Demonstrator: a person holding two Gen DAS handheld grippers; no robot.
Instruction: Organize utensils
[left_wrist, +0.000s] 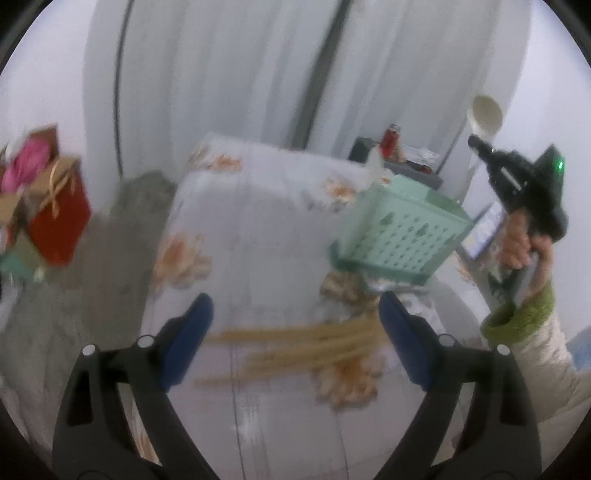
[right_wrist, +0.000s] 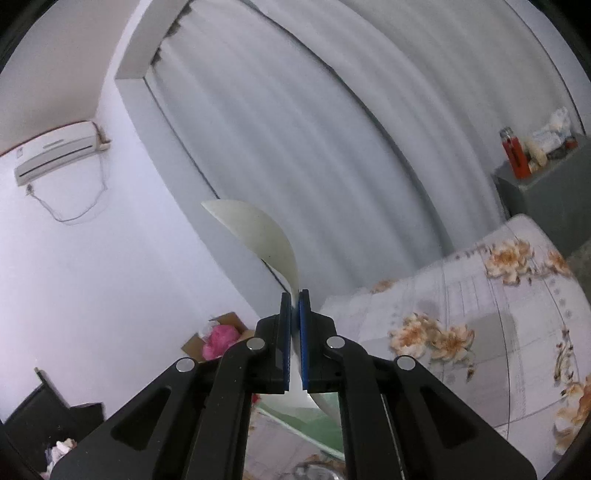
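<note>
Left wrist view — left gripper (left_wrist: 295, 332): blue-padded fingers (left_wrist: 188, 339) are spread wide, nothing held, above the floral bedsheet-covered bed (left_wrist: 258, 221).
Left wrist view — pale wooden chopsticks (left_wrist: 295, 347): seen blurred, lying on the bed between the fingers.
Left wrist view — mint-green perforated plastic basket (left_wrist: 402, 236): seen tilted, near the bed's right edge.
Left wrist view — right gripper (left_wrist: 476, 142): raised at far right, a white plastic spoon (left_wrist: 485, 114) pinched.
Right wrist view — right gripper (right_wrist: 294, 325): fingers are closed narrowly on the spoon (right_wrist: 258, 236), bowl upward before the grey curtain (right_wrist: 332, 129).
</note>
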